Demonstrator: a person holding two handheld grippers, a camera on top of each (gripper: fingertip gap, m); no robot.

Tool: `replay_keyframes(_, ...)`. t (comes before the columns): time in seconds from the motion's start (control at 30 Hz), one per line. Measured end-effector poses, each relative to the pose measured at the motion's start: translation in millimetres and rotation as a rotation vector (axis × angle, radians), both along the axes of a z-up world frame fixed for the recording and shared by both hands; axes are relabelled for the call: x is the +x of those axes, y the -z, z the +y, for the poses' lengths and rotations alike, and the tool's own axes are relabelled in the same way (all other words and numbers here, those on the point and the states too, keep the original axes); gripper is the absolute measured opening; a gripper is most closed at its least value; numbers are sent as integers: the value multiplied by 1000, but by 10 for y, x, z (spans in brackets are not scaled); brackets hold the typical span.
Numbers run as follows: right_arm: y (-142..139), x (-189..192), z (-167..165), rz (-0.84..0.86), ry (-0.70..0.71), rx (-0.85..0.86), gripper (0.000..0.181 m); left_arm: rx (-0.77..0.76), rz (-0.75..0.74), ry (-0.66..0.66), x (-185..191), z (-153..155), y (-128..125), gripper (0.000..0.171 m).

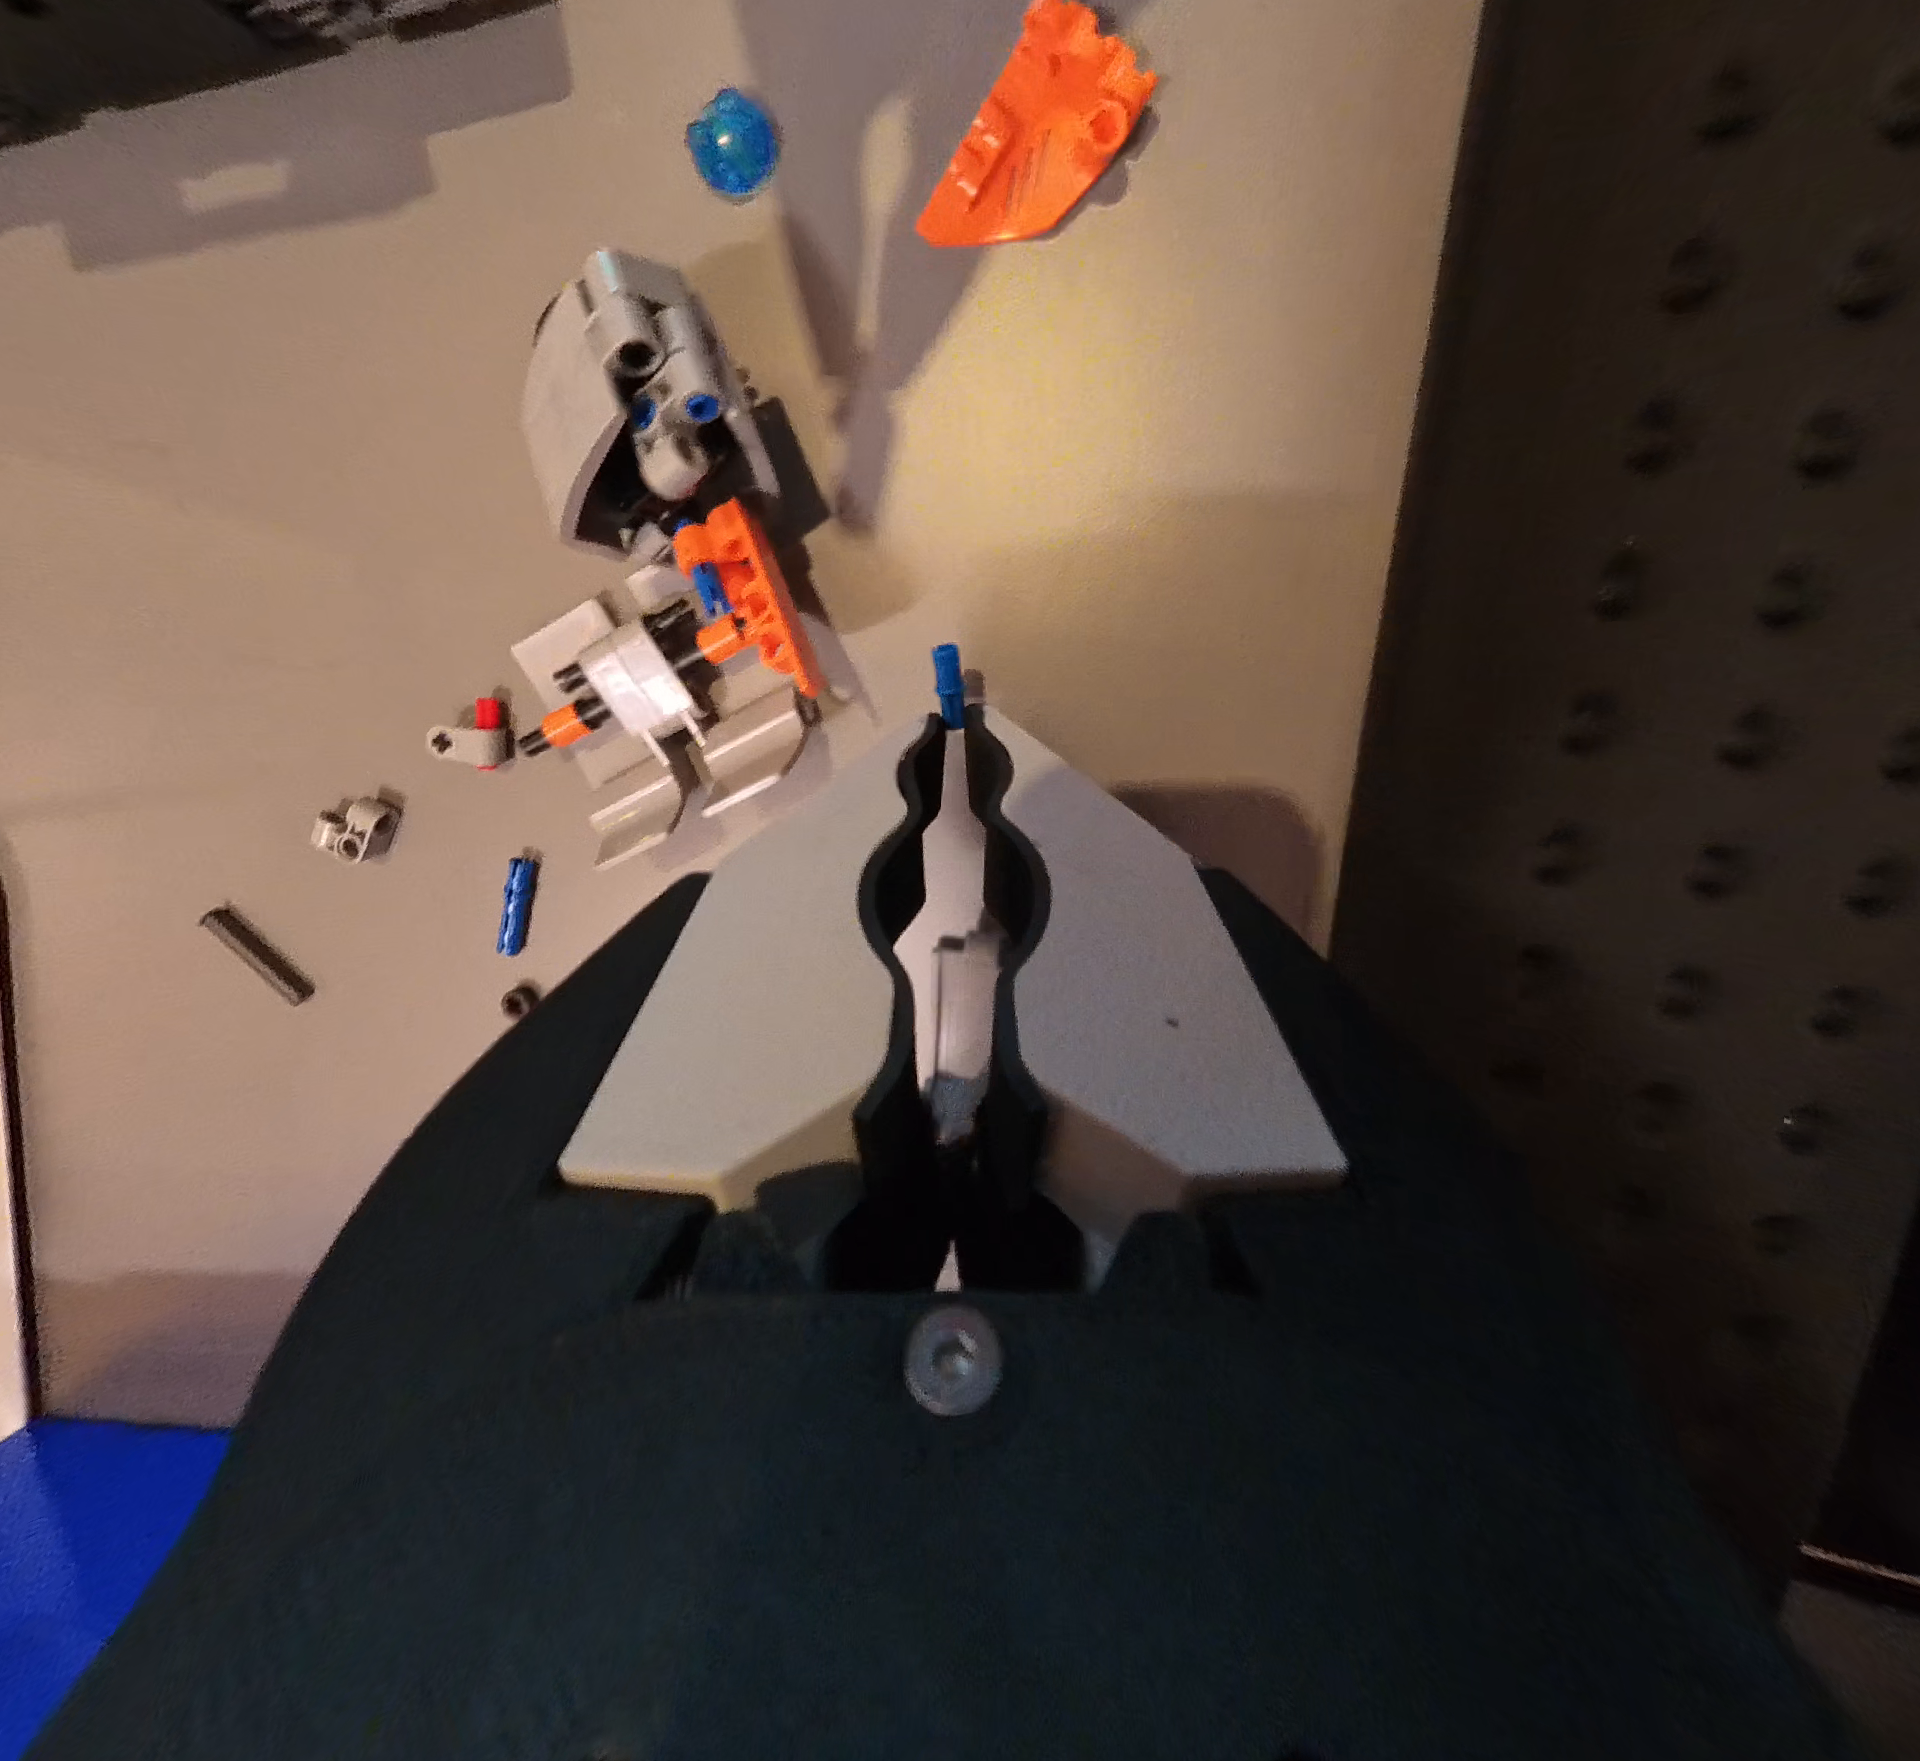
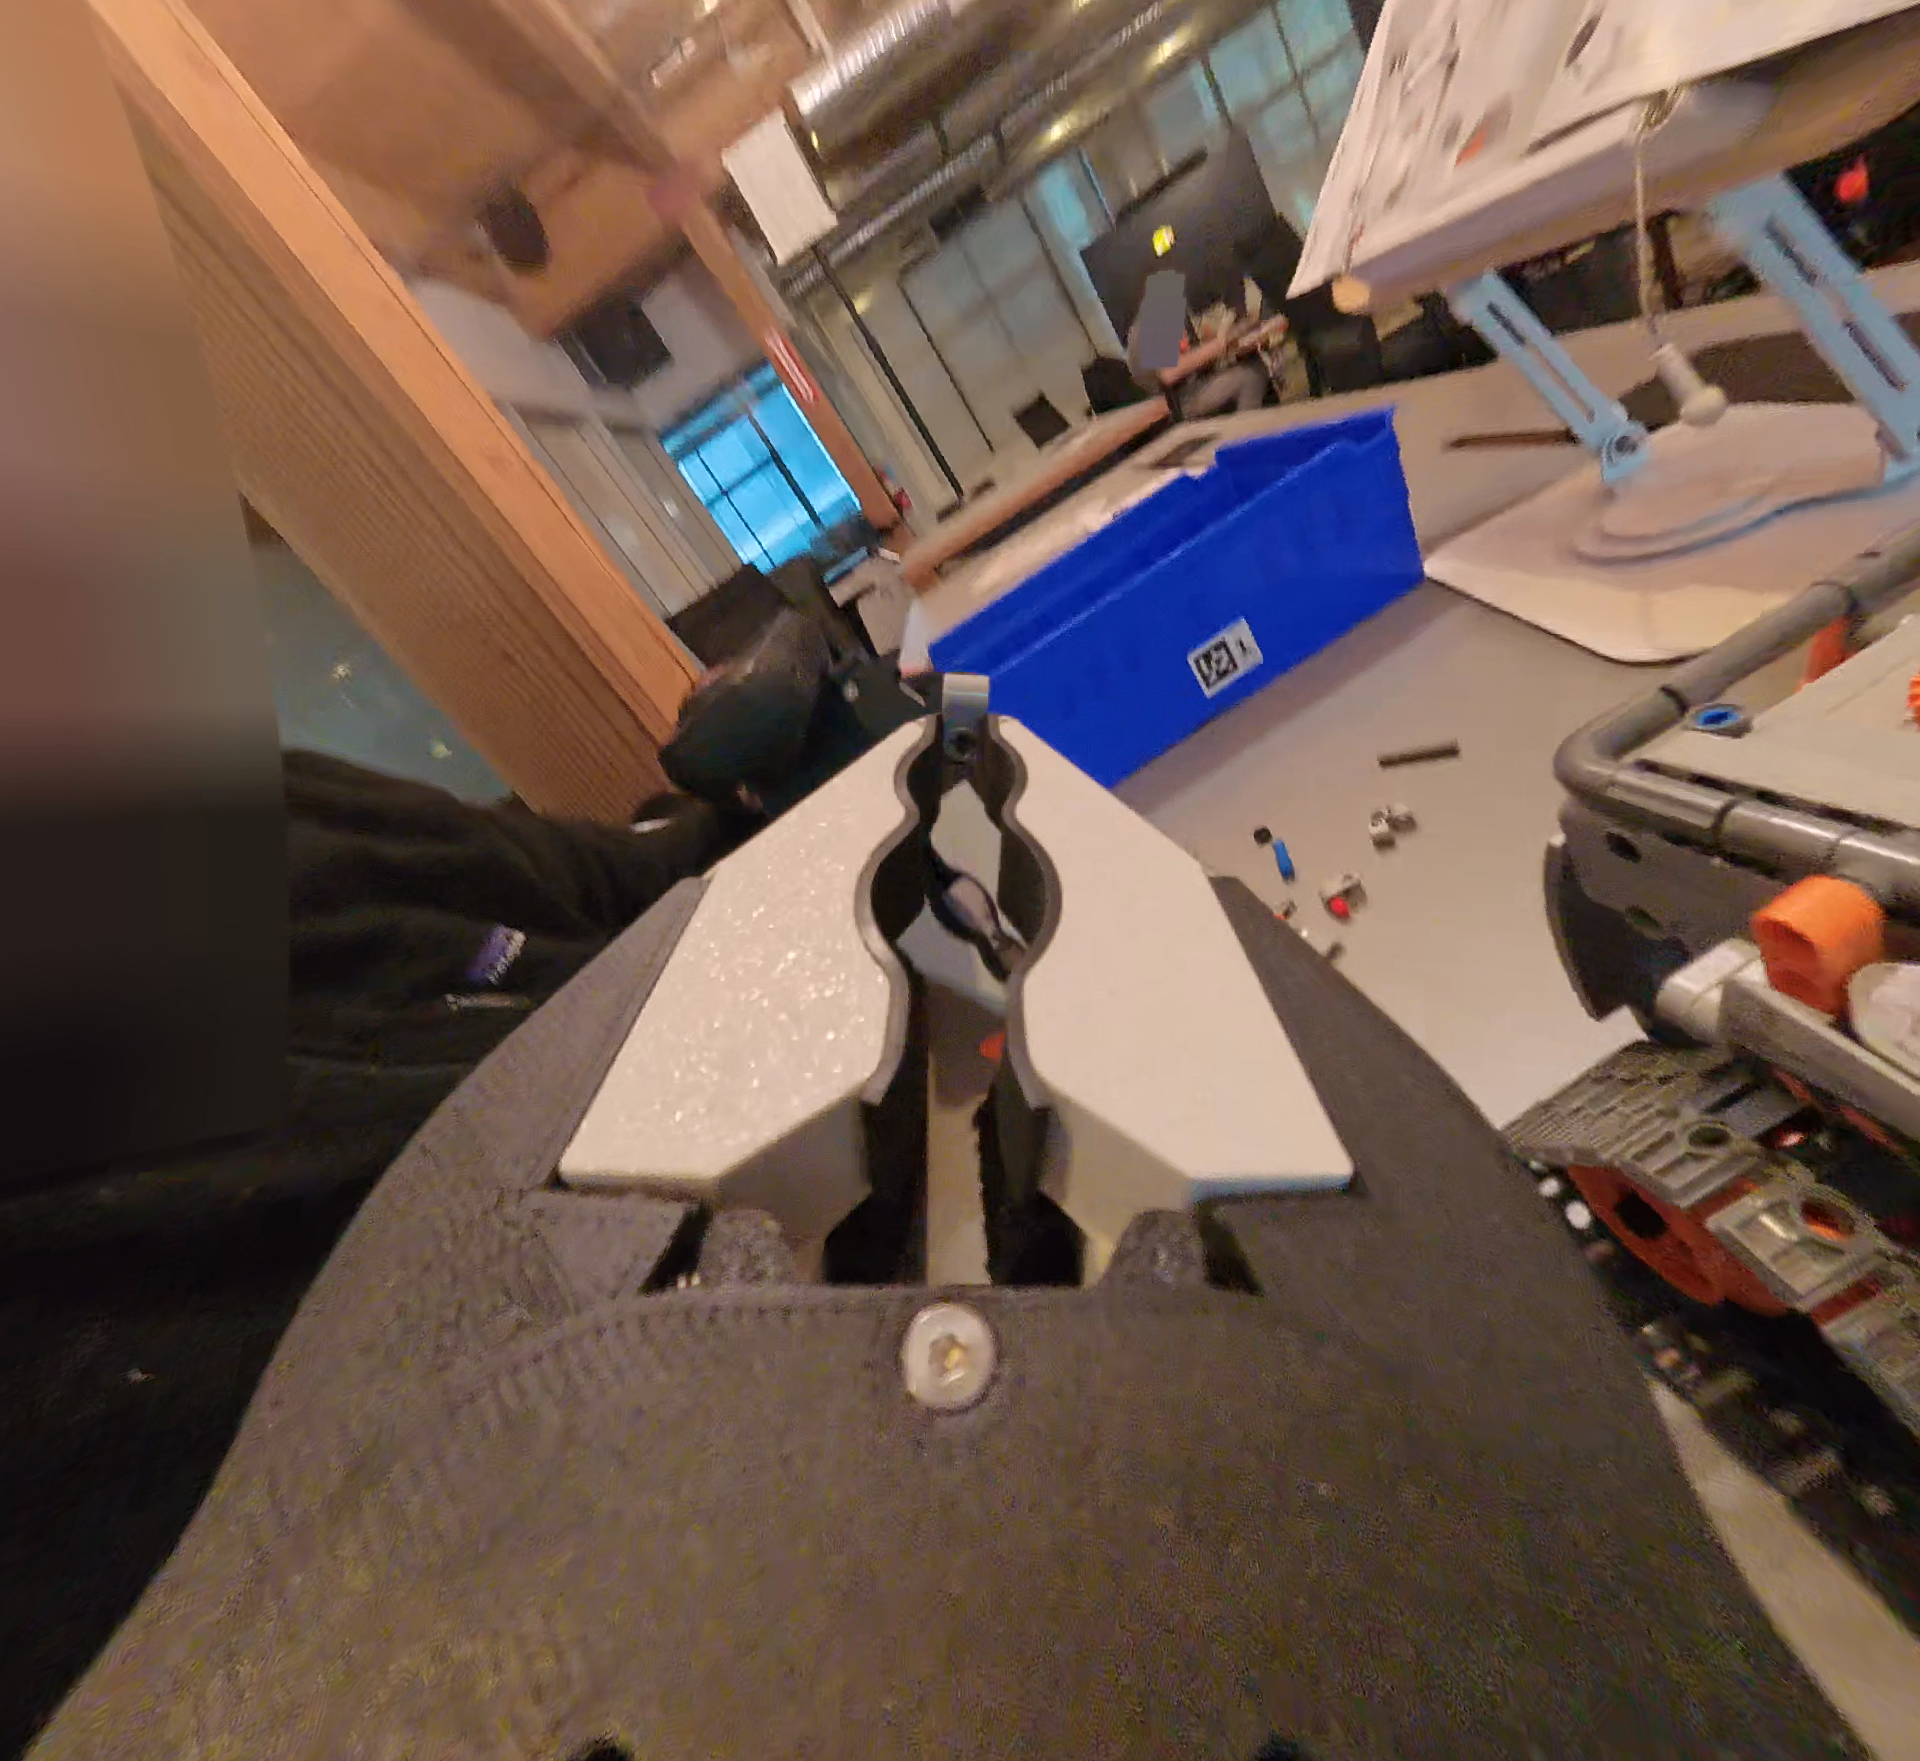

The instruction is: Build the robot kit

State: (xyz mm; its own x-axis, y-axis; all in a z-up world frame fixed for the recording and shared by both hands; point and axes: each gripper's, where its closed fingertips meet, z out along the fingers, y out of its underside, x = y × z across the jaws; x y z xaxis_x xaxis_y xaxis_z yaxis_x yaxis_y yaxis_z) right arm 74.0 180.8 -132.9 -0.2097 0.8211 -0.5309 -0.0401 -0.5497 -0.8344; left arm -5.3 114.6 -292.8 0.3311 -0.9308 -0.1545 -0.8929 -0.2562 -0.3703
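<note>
My left gripper (image 1: 951, 724) is shut on a small blue pin (image 1: 945, 672) that sticks out past its tips, held above the table. Just left of it lies a grey and orange brick assembly (image 1: 665, 558). An orange curved panel (image 1: 1039, 132) and a clear blue dome (image 1: 732, 144) lie farther off. My right gripper (image 2: 961, 724) is shut on a small grey connector piece (image 2: 964, 701), raised and tilted above the table. A large grey and orange brick vehicle (image 2: 1745, 984) stands close on its right.
Loose small parts lie left of the assembly: a blue pin (image 1: 516, 901), a black axle (image 1: 257, 955), grey connectors (image 1: 356, 828). A dark perforated board (image 1: 1683, 672) runs along the right. A blue bin (image 2: 1195, 599) and a lamp base (image 2: 1683, 506) stand on the table, a dark sleeve (image 2: 468, 890) at left. Tip to tip, the grippers are about 20 centimetres apart. From the left gripper's tips to the clear blue dome (image 1: 732, 144) is close to 11 centimetres.
</note>
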Motion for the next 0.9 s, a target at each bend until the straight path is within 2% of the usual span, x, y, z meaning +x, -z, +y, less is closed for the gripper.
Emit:
replay_keyframes(0.2,-60,53,59,47,23,-38,4,-12,23,37,118,-50,133,0)
replay_keyframes(0.47,-39,49,59,36,24,-35,4,17,-5,73,234,-40,131,1)
replay_keyframes(0.53,5,31,37,0,29,6,4,24,-30,73,225,-32,125,7)
replay_keyframes(0.6,95,-4,-11,-84,59,150,4,45,-52,49,190,8,104,14)
replay_keyframes(0.7,233,-60,-133,-238,132,527,5,92,-109,9,143,93,11,20)
replay_keyframes(0.77,231,-77,-210,-268,174,714,5,131,-145,-9,118,146,-75,22)
replay_keyframes(0.9,171,-83,-281,-255,194,802,5,201,-210,-39,107,231,-239,22)
